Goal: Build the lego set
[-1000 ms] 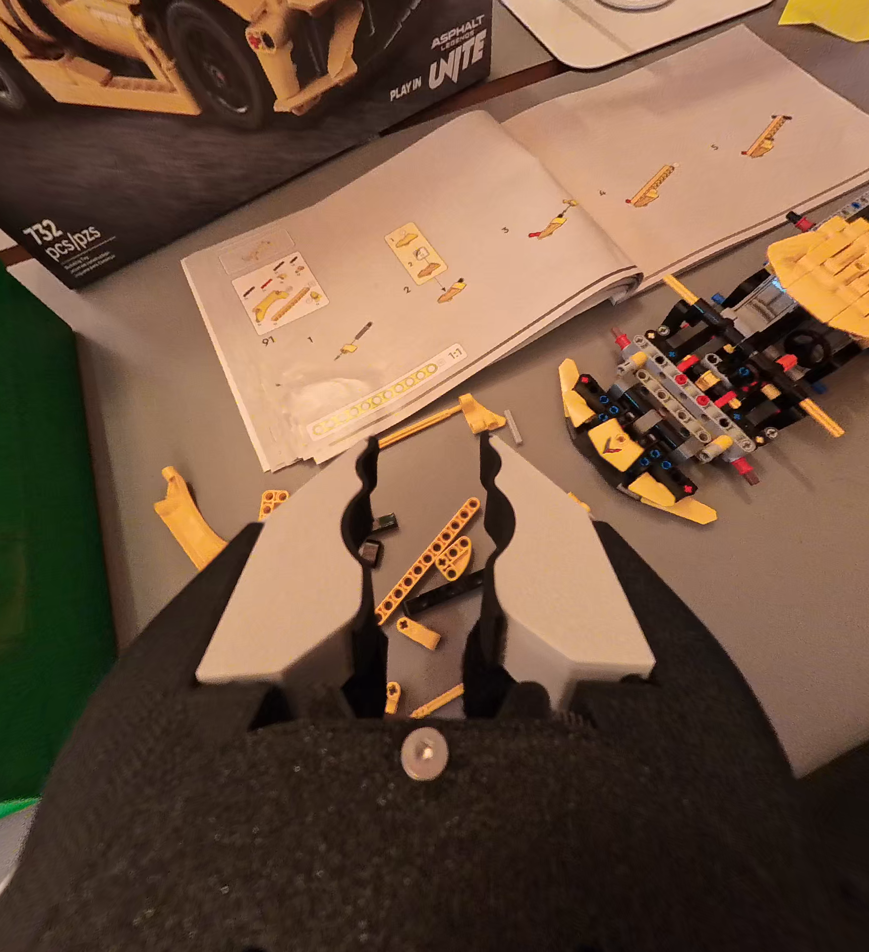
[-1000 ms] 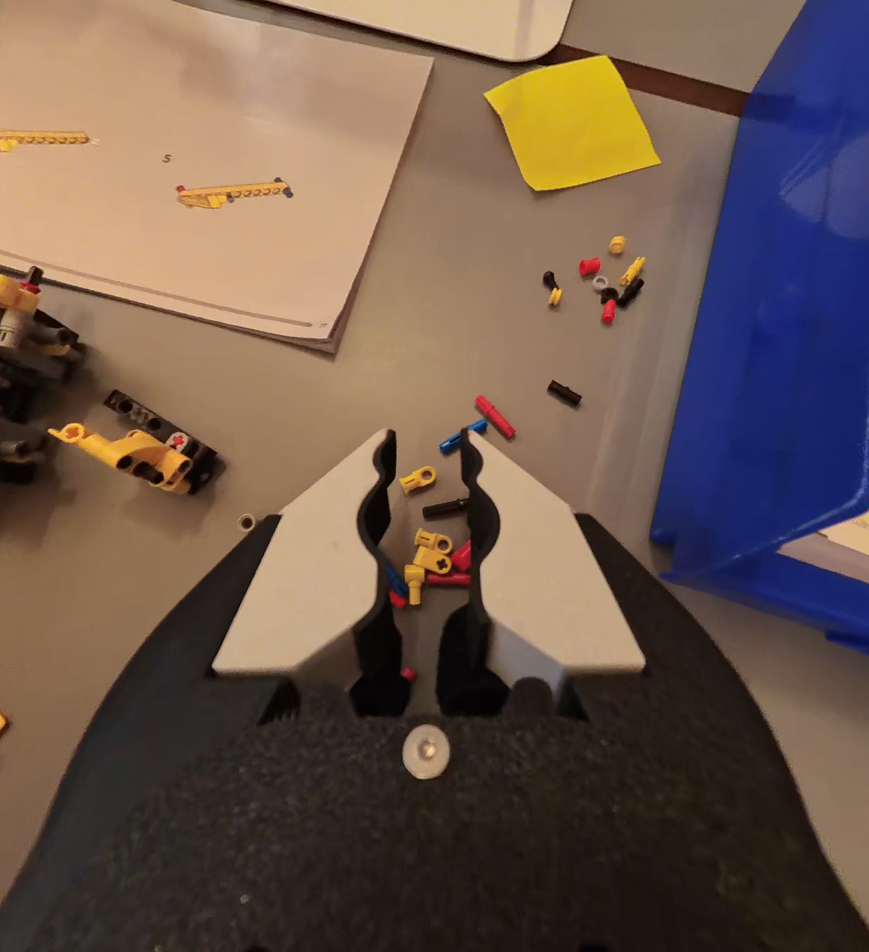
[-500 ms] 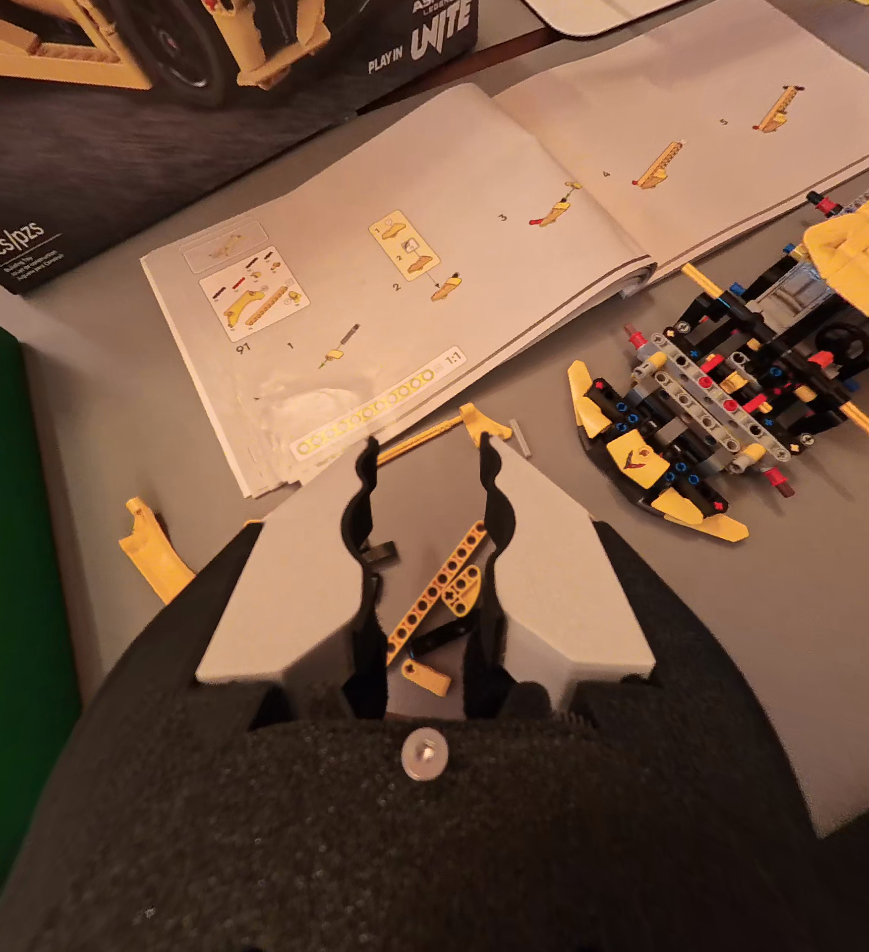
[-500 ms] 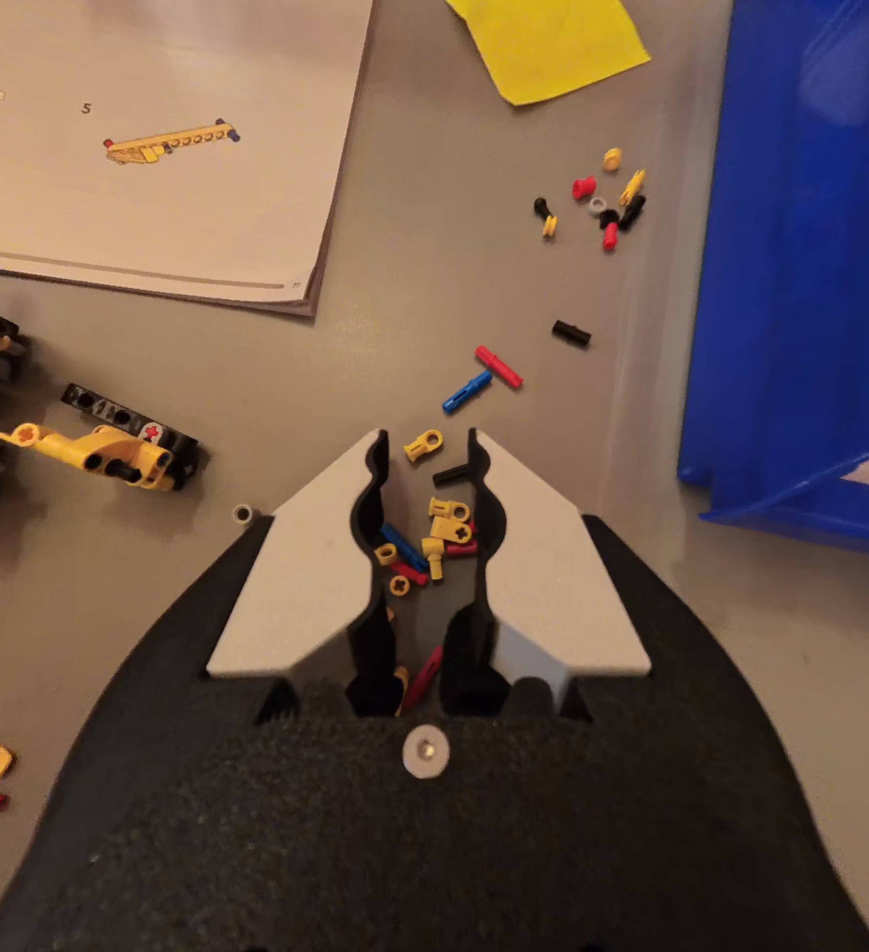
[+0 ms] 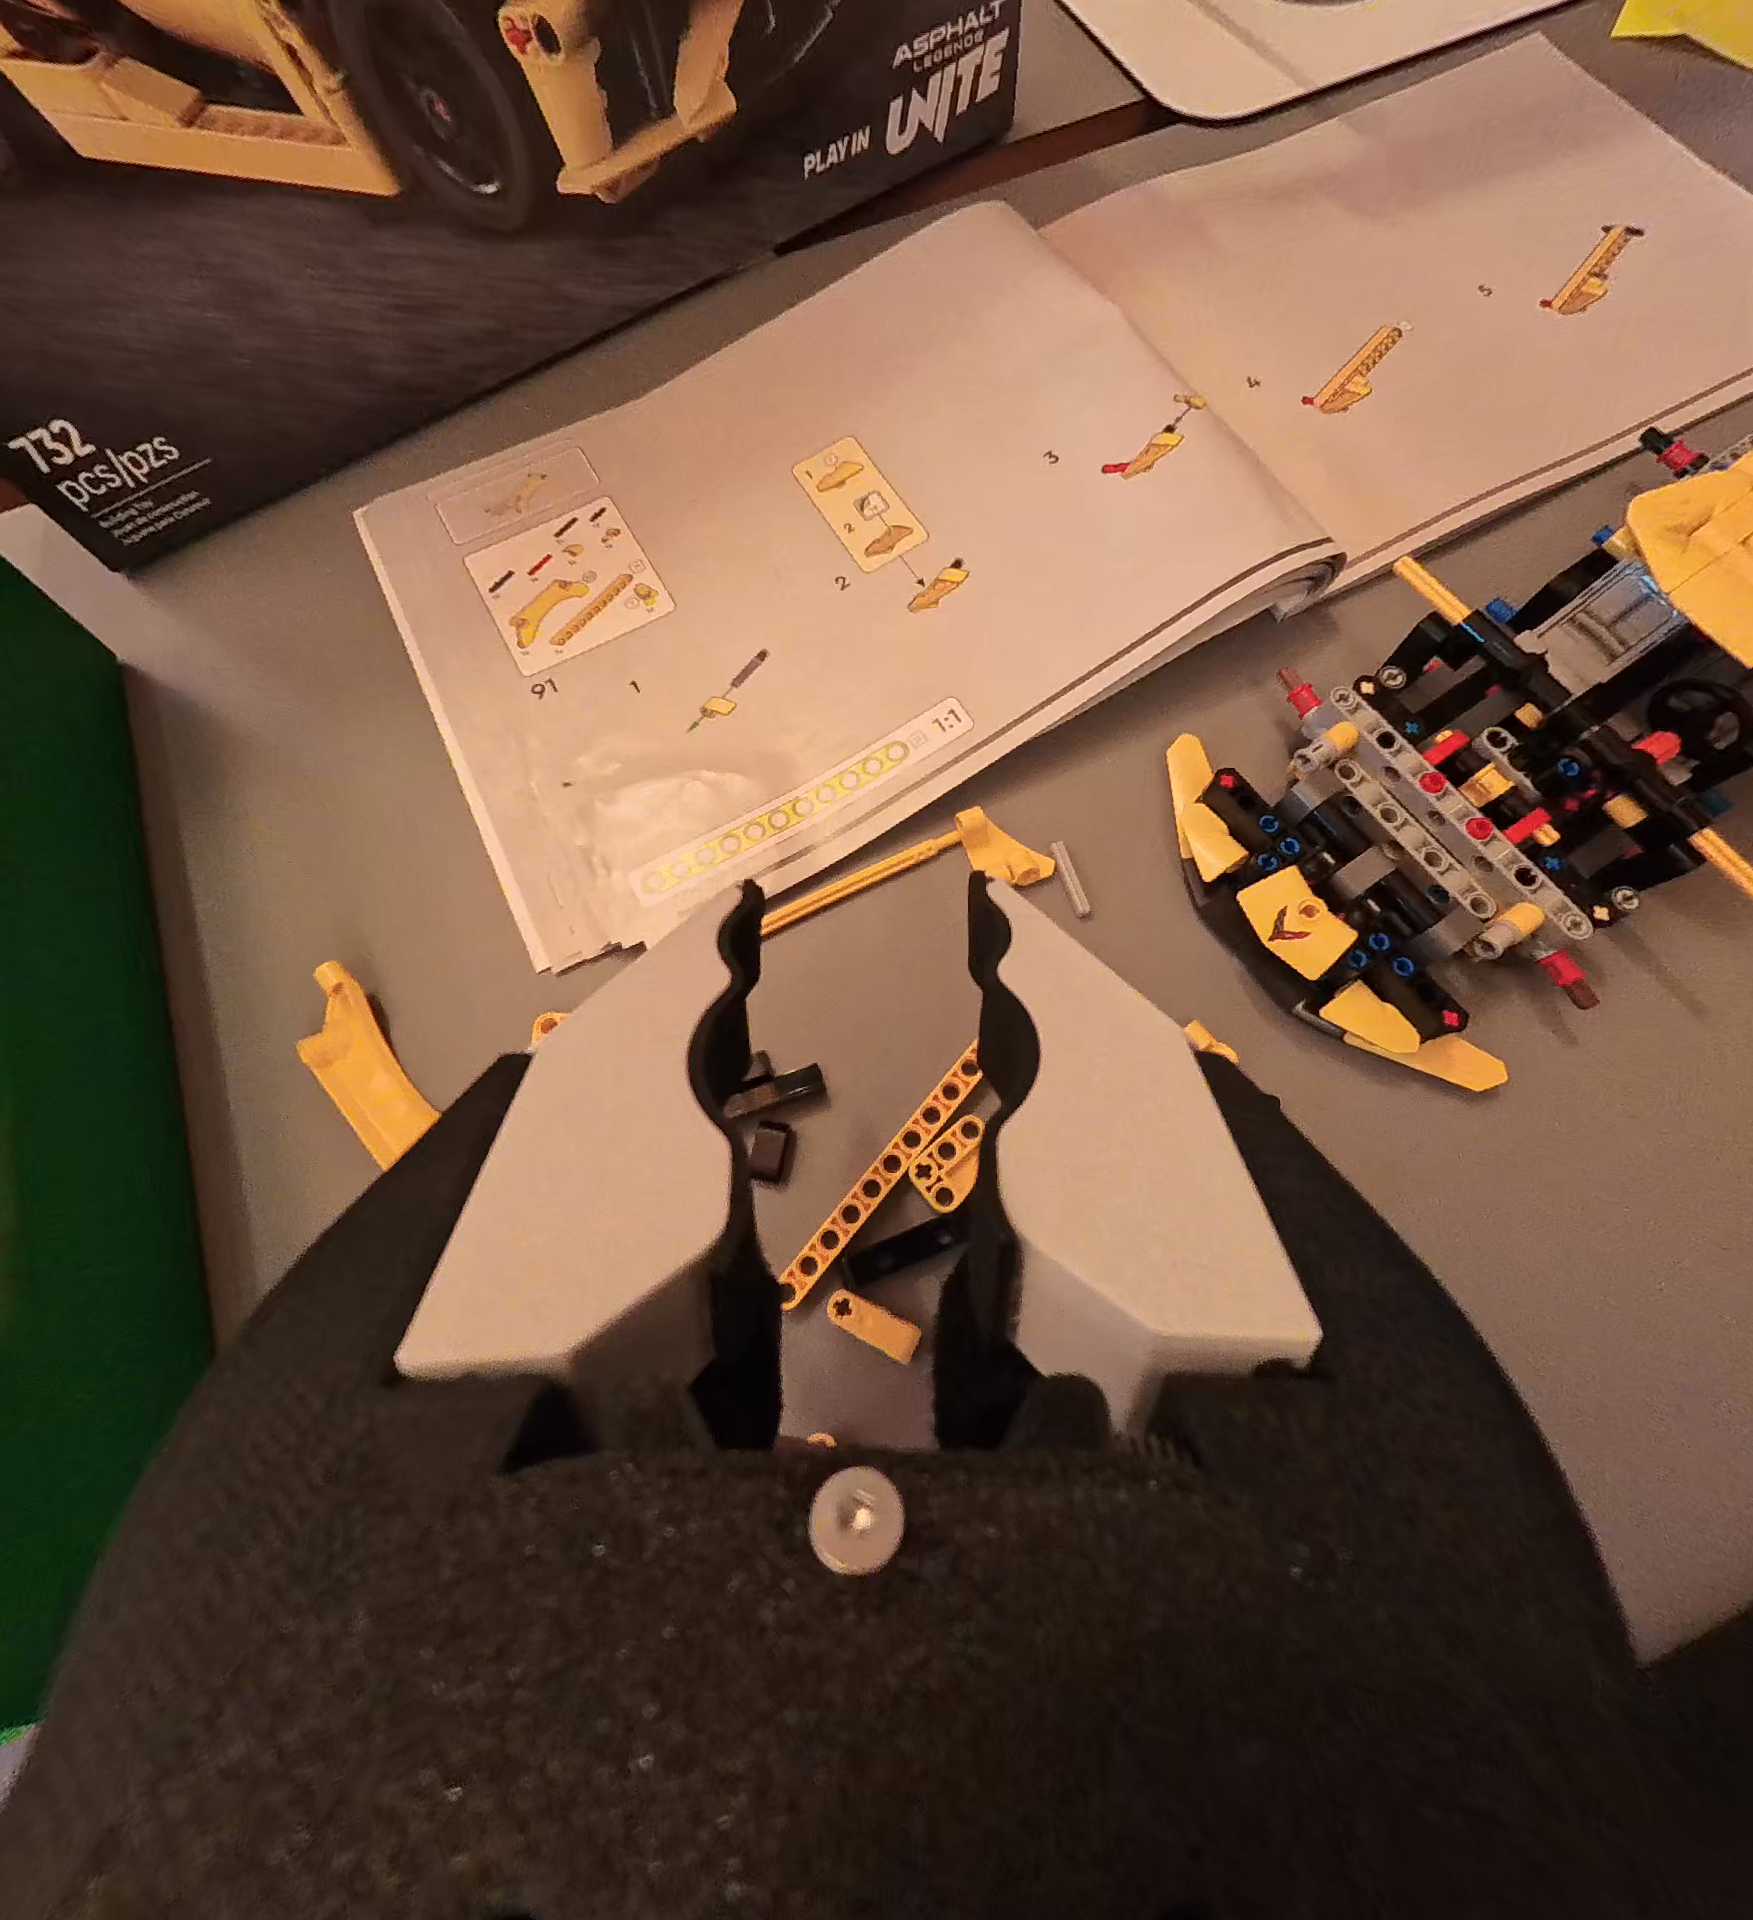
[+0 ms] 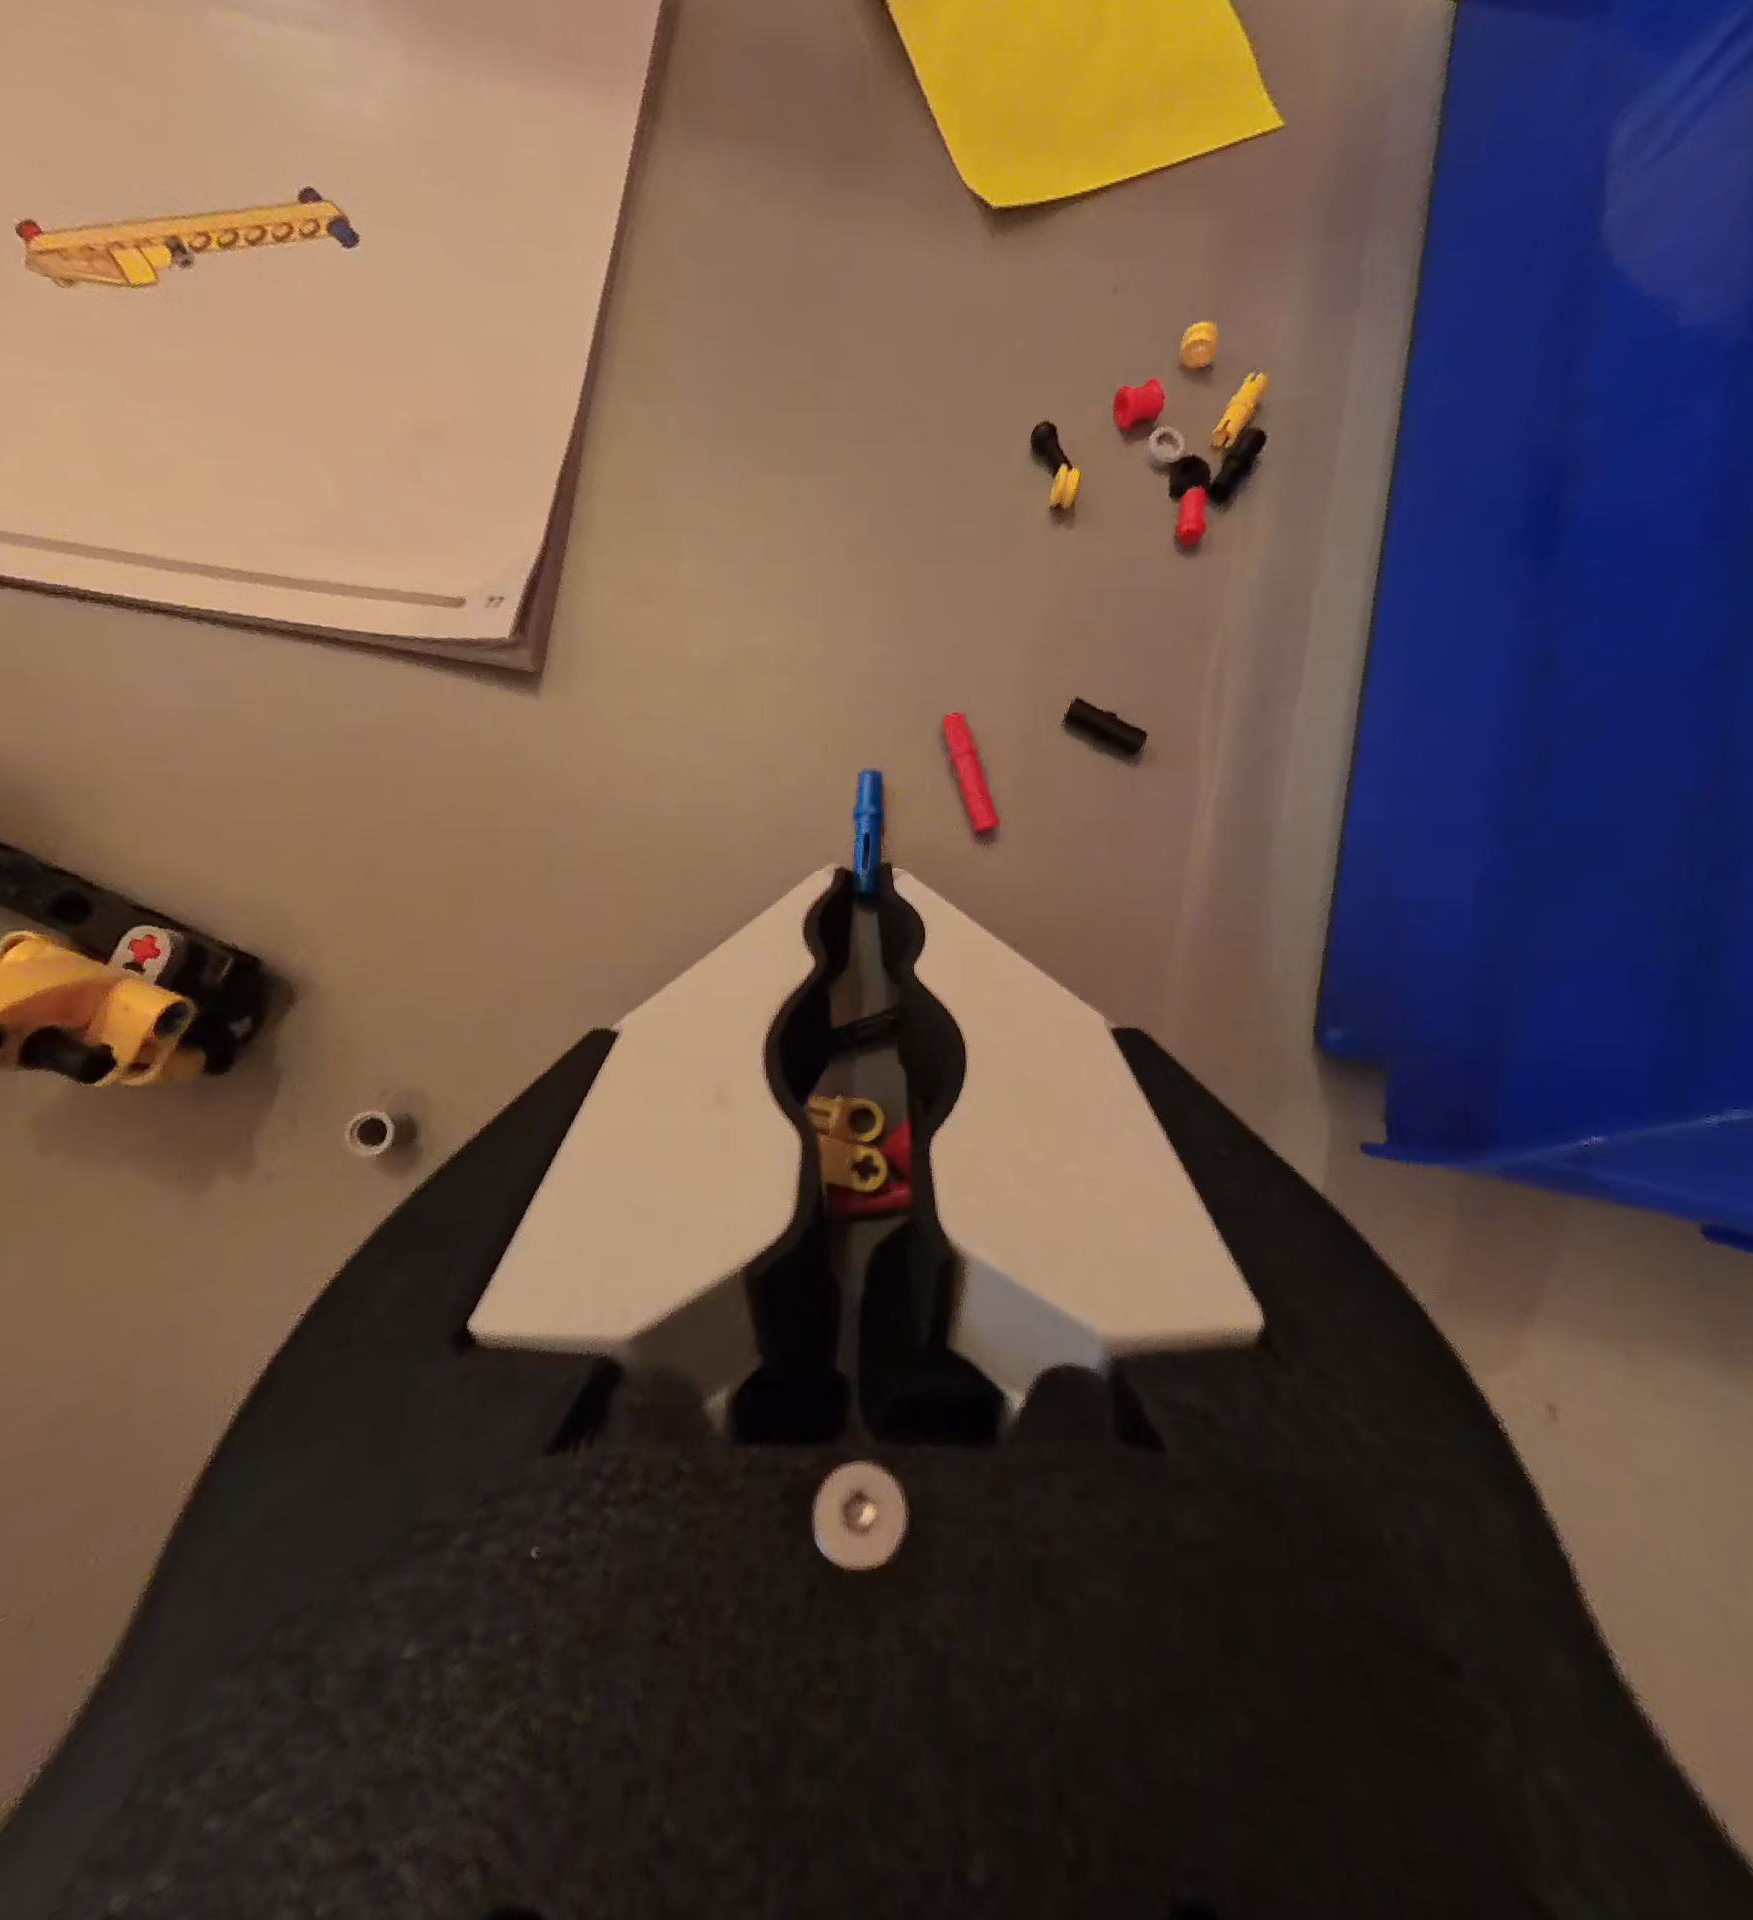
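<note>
While the blue pin [image 6: 867, 826] sits pinched at our right gripper [image 6: 864, 883] tips, looks clear of the grey table [image 6: 799, 582] but hard to say, our left gripper [image 5: 856, 904] hangs jaws apart over a yellow beam [image 5: 882, 1169] near the manual [image 5: 851, 540].

The left gripper [image 5: 859, 899] is covering part of the long yellow beam [image 5: 887, 1169] and most of a small orange piece [image 5: 543, 1027] beside it. The frame edge is cropping the partly built car [image 5: 1537, 790]. The right gripper [image 6: 867, 878] is hiding the blue pin's [image 6: 867, 821] lower end and the small connectors [image 6: 856, 1143] beneath it.
</note>
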